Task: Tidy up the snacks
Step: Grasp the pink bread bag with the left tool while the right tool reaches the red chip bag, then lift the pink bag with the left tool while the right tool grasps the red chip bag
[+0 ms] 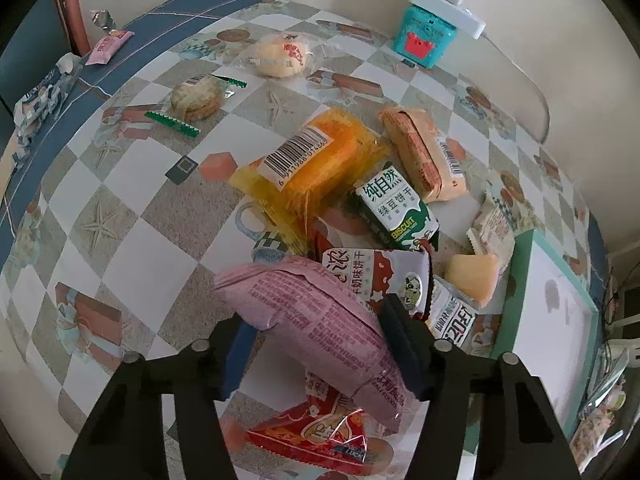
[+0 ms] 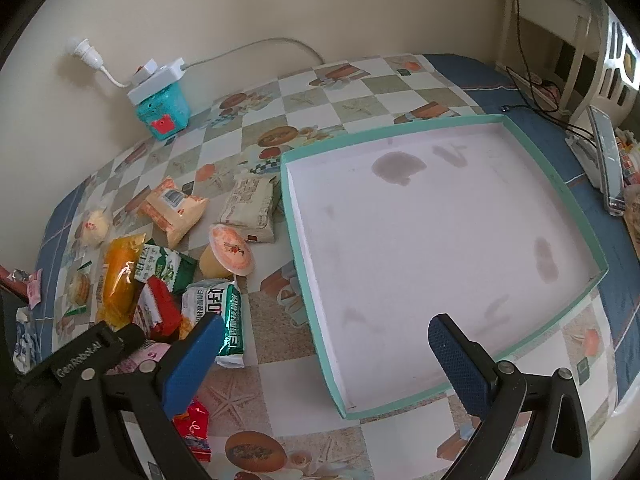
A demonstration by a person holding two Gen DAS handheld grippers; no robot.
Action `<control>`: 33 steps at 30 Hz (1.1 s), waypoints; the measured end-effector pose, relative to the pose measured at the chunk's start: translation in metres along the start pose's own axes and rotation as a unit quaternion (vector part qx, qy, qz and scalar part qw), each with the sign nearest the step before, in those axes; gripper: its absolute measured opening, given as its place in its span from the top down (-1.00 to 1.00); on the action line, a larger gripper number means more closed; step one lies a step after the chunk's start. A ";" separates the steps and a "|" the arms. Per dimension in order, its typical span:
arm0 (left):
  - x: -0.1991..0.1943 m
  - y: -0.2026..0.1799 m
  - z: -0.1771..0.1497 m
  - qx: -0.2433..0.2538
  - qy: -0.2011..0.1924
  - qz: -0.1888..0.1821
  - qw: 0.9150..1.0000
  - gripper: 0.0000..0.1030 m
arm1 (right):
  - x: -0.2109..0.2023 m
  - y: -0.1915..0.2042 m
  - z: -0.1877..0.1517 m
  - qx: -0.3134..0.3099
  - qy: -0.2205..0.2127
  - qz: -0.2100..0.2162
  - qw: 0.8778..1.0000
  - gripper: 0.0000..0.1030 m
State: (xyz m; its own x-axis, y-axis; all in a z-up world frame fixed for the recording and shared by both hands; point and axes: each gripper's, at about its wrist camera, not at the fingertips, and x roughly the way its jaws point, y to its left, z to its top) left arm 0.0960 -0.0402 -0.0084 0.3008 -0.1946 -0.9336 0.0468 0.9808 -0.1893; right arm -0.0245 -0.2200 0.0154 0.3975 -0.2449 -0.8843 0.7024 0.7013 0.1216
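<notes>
Checked vinyl tablecloth (image 1: 120, 248) spreads under everything; the left gripper (image 1: 316, 344) is clamped on a pink crinkly snack packet (image 1: 312, 312) atop the pile, while the right gripper (image 2: 326, 354) hangs with jaws apart and empty over the one shallow teal-rimmed cardboard tray (image 2: 400, 130). Judged: pickup in hand; next, lift clear and carry to the tray, which holds nothing yet

The right gripper (image 2: 326, 354) hangs with its jaws wide apart and nothing between them, above the near edge of a shallow teal-rimmed tray (image 2: 472, 122). The tray's white floor is stained and bare. Left of it, wrapped snacks (image 2: 176, 208) lie scattered on the checkered surface (image 2: 360, 92).
</notes>
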 end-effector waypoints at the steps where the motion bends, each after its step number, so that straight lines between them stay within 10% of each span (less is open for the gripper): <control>1: -0.002 0.001 0.000 -0.001 0.000 -0.003 1.000 -0.13 | 0.001 0.001 0.000 -0.002 0.002 0.001 1.000 -1.00; 33: -0.036 0.115 0.022 -0.139 -0.006 -0.046 0.989 0.44 | 0.006 0.089 -0.063 -0.149 0.049 0.037 0.987 -1.00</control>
State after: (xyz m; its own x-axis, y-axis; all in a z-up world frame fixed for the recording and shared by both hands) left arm 0.1113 0.0797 0.0101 0.3196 -0.2818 -0.9047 -0.1886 0.9167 -0.3522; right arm 0.0035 -0.1169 -0.0073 0.3721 -0.1305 -0.9190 0.4630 0.8842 0.0619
